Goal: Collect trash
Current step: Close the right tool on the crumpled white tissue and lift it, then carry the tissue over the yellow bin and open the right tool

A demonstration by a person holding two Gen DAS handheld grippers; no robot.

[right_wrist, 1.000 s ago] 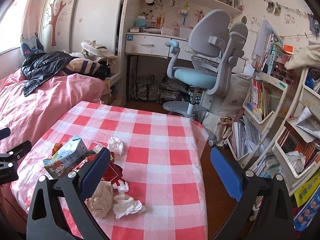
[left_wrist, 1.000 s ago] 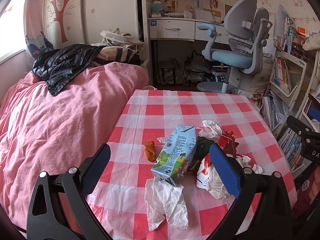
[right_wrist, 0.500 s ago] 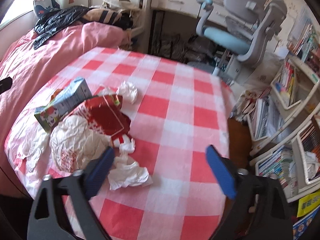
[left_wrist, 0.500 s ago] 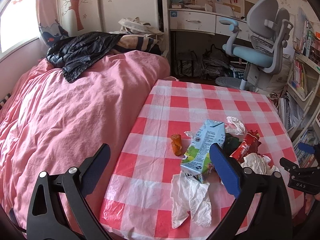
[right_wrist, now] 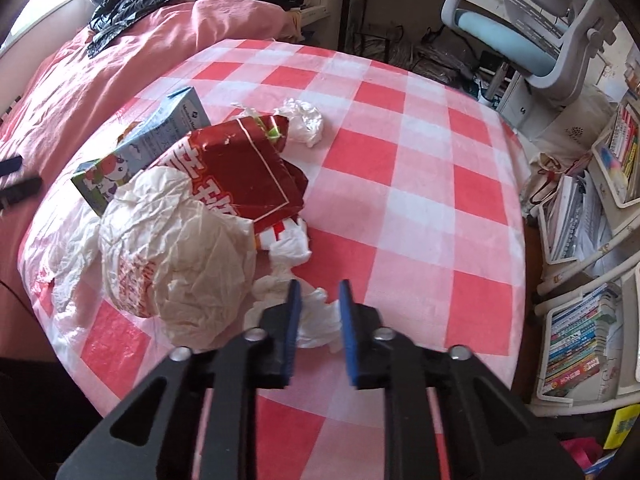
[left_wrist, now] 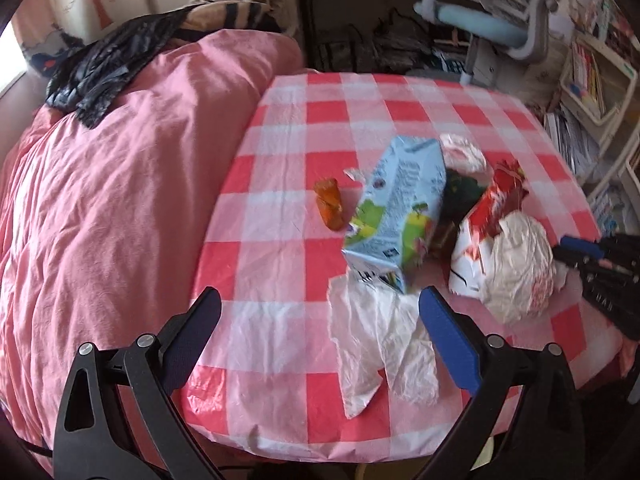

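The right hand-held gripper (right_wrist: 319, 300) has just been closing, apparently clenched on the crumpled white tissue (right_wrist: 316, 316). The left hand-held gripper (left_wrist: 320, 312) hangs released. Next: lift clear of the bench (right_wrist: 420, 184).

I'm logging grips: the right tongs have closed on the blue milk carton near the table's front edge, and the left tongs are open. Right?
Not quite. The right tongs have just been closing on a crumpled white tissue, not the carton, which lies farther back; the right wrist view shows it. The left tongs are open, as you said.
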